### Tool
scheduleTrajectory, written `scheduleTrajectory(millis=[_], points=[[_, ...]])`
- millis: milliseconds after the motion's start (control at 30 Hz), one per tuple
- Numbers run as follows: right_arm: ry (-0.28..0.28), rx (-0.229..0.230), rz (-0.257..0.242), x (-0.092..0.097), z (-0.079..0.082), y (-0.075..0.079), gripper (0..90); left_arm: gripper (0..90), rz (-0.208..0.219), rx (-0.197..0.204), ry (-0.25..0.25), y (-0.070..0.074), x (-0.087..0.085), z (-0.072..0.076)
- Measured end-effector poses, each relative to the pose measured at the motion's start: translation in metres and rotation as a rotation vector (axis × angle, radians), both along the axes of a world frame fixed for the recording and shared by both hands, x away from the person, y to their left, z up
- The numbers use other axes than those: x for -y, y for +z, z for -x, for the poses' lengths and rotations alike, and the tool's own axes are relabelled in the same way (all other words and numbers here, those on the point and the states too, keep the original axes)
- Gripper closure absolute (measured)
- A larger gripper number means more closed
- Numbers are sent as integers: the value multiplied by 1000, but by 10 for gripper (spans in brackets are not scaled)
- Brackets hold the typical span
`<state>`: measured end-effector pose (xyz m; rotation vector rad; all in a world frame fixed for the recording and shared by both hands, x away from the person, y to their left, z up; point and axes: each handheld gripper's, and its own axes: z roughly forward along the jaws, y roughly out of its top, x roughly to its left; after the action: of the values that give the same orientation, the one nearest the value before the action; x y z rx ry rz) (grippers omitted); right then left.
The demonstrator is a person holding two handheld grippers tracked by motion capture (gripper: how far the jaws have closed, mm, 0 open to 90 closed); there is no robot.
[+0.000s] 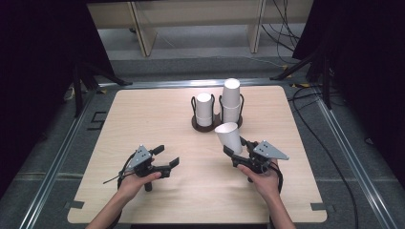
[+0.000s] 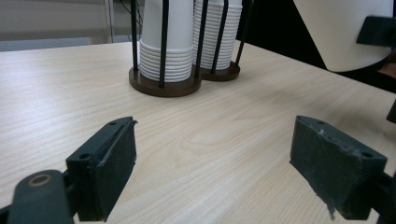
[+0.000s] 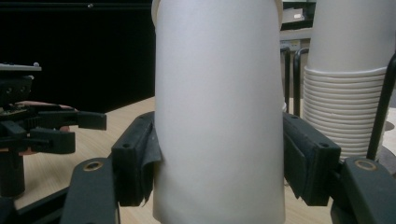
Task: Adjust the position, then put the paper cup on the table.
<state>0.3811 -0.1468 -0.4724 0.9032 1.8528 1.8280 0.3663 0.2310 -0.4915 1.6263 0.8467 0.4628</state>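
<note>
Starting at your left, your left gripper (image 1: 165,164) sits low over the near left part of the table (image 1: 143,119), its 2 jaws spread apart with only bare wood between them; in the left gripper view the pads (image 2: 109,163) frame empty tabletop. From there, the cup holder (image 1: 217,123) stands ahead and to the right, toward the far middle of the table, a dark round-based rack with 2 wire cages. The left stack of cups (image 1: 205,109) is the shorter one and the right stack of cups (image 1: 231,100) rises clearly higher. Just in front of the holder, and apart from it, your right gripper (image 1: 235,151) pinches a single paper cup (image 1: 229,136) across its side wall; in the right gripper view the pads (image 3: 137,161) press on both flanks of the cup (image 3: 219,112). The cup's long axis is tilted, with its flat closed end up and leaning toward the left and toward you, its open mouth down by the jaws. The relation that matters is this: the held cup lies to the right of your free left gripper and higher than it, while the stacks lie straight beyond the cup. Your right hand (image 1: 262,179) is much the nearer to the holder, so any return or restacking looks like its job; your left would have to cross the middle of the table to help.
</note>
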Motion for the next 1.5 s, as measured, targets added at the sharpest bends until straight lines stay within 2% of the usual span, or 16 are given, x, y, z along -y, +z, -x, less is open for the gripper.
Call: scheduleTrajectory(millis=[233,333,433,533,600,700,733,767,800,1000,1067,1100,1167,1367,1433,1500], points=[[39,11,18,-9,-5,-1,350,141,12,-7,1,4,0,4],[43,15,29,-12,-7,-1,349,141,44,-5,-37,6,6,3],[61,27,29,-15,-8,0,349,141,46,-37,-62,13,15,3],[69,17,38,-17,-6,1,349,138,102,-66,-122,19,35,-5],[66,12,41,-18,-5,0,349,136,102,-103,-143,26,50,-10],[61,3,32,-17,-3,0,349,116,115,-103,-183,35,70,-21],[54,15,33,-17,-3,0,349,107,72,-60,-186,40,73,-27],[49,45,51,-16,-4,0,349,105,79,-71,-167,44,77,-29],[51,5,33,-18,-1,1,349,104,102,-86,-181,48,81,-30],[48,37,50,-21,-2,1,349,103,124,-120,-180,65,93,-40],[39,46,79,-21,-2,2,349,103,123,-117,-191,65,97,-43],[53,28,51,-23,-2,2,349,103,120,-122,-191,65,99,-43],[35,39,86,-22,-3,3,349,106,128,-132,-200,64,102,-45],[50,44,53,-25,-5,1,349,108,134,-156,-205,64,110,-48],[53,34,51,-25,-4,1,349,106,158,-162,-216,64,113,-49],[50,54,61,-24,-5,1,349,105,141,-170,-215,65,116,-49]])
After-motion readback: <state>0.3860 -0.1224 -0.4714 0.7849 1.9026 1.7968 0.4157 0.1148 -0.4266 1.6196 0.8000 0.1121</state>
